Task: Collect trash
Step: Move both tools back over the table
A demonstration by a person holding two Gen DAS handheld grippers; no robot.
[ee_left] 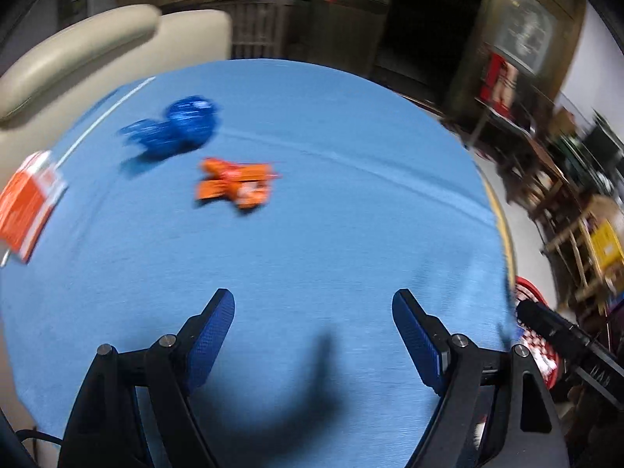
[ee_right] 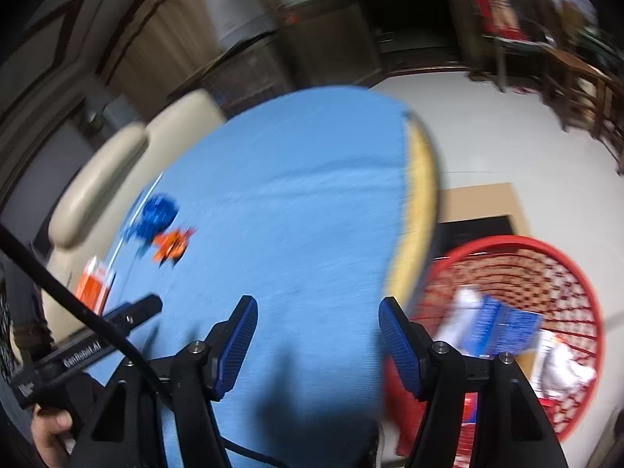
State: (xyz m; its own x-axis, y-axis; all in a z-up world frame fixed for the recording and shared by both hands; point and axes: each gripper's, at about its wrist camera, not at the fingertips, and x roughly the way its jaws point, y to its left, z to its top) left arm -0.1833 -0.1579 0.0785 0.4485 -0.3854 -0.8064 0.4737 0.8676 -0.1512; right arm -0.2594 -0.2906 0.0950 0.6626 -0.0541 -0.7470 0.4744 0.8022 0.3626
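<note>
Three pieces of trash lie on the blue counter (ee_left: 312, 234): blue wrapper (ee_left: 175, 128) at 11 o'clock, orange wrapper (ee_left: 236, 185) just beside it toward centre, orange carton (ee_left: 29, 202) at the 9 o'clock edge. Left gripper (ee_left: 312, 308): fingers spread, nothing between. Right gripper (ee_right: 318, 312): fingers spread, empty, over the counter's edge. Red basket (ee_right: 585, 292) at 3 o'clock on the floor, trash inside. Both views blurred.
</note>
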